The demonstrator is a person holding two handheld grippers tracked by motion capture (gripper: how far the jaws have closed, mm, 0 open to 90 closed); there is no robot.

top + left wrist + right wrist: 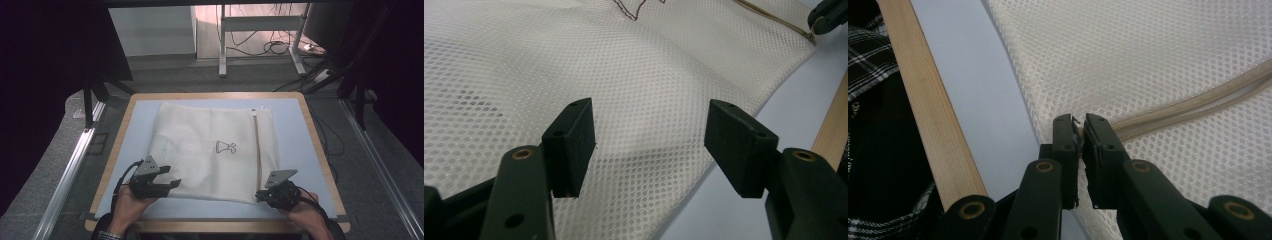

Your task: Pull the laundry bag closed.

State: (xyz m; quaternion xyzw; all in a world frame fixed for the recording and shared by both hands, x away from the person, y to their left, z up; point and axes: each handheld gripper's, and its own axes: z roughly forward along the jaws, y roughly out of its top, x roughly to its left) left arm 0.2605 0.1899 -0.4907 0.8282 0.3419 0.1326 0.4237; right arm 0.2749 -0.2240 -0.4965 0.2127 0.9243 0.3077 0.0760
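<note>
Pinching mesh bag [1158,55] edge, right claw [1081,131], left claw [649,145] apart

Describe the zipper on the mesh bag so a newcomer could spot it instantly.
Start at the wood-edged table with the pale blue top, where a white mesh laundry bag lies flat. Along the bag's right side runs a thin tan zipper strip, from far edge to near edge. It is the bag's one straight tan line, unlike the small dark drawing mid-bag, and the right tongs pinch its near end.

A lab-like workroom: black curtains [45,75] flank the table [125,107], loose cables [270,47] trail beneath a metal-legged desk [223,50]
</note>
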